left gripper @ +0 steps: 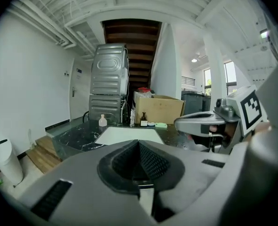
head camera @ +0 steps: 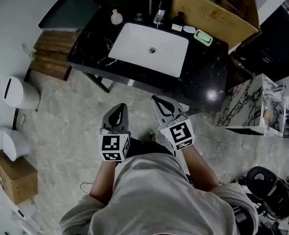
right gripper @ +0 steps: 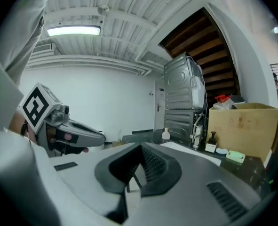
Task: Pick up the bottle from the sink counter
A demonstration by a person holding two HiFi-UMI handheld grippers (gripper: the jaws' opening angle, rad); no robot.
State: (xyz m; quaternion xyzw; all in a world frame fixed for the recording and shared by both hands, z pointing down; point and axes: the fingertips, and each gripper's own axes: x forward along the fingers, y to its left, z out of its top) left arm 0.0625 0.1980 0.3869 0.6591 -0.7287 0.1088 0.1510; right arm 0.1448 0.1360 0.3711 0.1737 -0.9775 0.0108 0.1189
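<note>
A small clear bottle [head camera: 116, 17] with a pale cap stands at the back left of the black marble sink counter [head camera: 210, 75]; it also shows in the left gripper view [left gripper: 102, 121] and the right gripper view [right gripper: 165, 134]. A dark pump bottle [head camera: 179, 17] stands right of the faucet [head camera: 159, 14]. Both grippers hover over the floor in front of the counter, well short of it. My left gripper [head camera: 116, 114] [left gripper: 139, 142] is shut and holds nothing. My right gripper [head camera: 163, 105] [right gripper: 139, 147] is beside it, its jaws together and holding nothing.
A white basin [head camera: 149, 48] is set in the counter, with a green soap dish [head camera: 203, 36] and a cardboard box [head camera: 217, 9] behind. Two white bins [head camera: 19, 93] stand at the left, wooden steps [head camera: 54, 55] beyond them, and marble slabs [head camera: 252, 102] at the right.
</note>
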